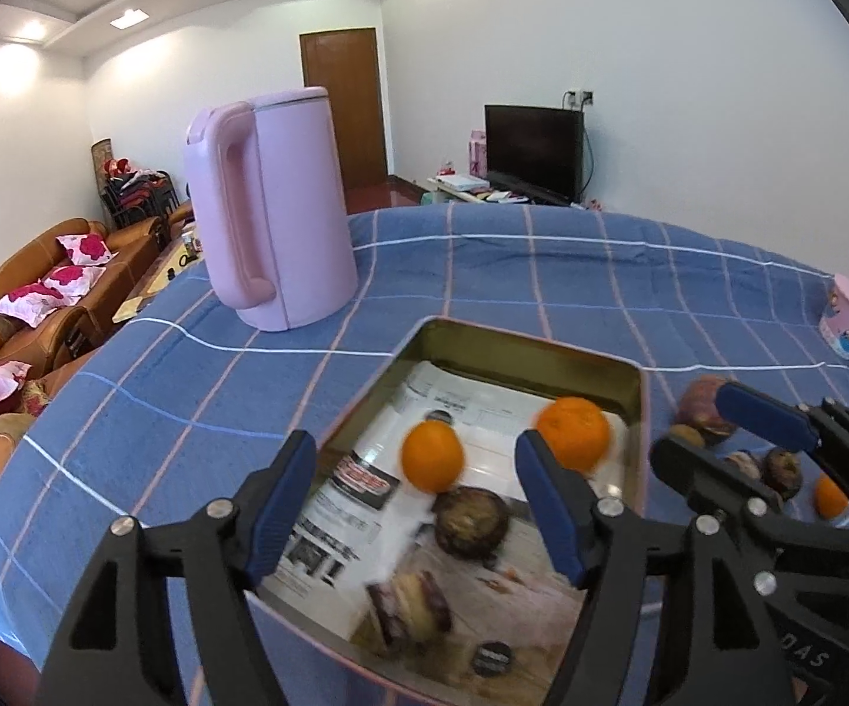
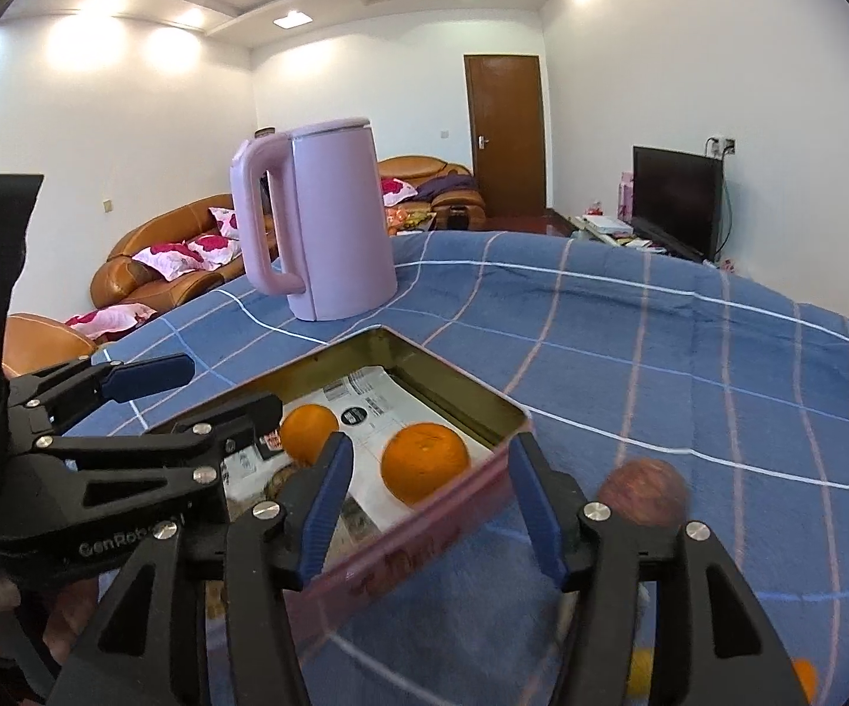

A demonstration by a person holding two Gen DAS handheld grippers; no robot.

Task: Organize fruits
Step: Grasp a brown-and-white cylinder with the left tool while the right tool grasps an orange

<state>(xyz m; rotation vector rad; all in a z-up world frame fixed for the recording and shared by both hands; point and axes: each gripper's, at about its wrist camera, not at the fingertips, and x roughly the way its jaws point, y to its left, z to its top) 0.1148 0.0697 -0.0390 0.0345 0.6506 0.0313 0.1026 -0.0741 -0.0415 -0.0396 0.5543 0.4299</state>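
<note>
A metal tin [image 1: 641,412] lined with printed paper sits on the blue checked cloth. Inside lie two oranges [image 1: 432,455] [image 1: 574,432] and a dark purple fruit [image 1: 471,520]. My left gripper [image 1: 418,506] hovers open and empty over the tin. My right gripper [image 1: 718,429] is open to the right of the tin, above loose fruit: a purple one [image 1: 701,409], several small dark ones [image 1: 780,470] and an orange [image 1: 829,497]. In the right wrist view my right gripper [image 2: 430,506] is open over the tin's pink rim [image 2: 424,535], with the oranges [image 2: 424,462] [image 2: 306,423] and a purple fruit [image 2: 645,491] outside.
A tall pink kettle [image 1: 274,212] stands on the cloth behind the tin. A pink printed cup [image 1: 848,315] lies at the far right edge. Beyond the table are brown sofas [image 1: 42,294], a door and a TV [image 1: 533,150].
</note>
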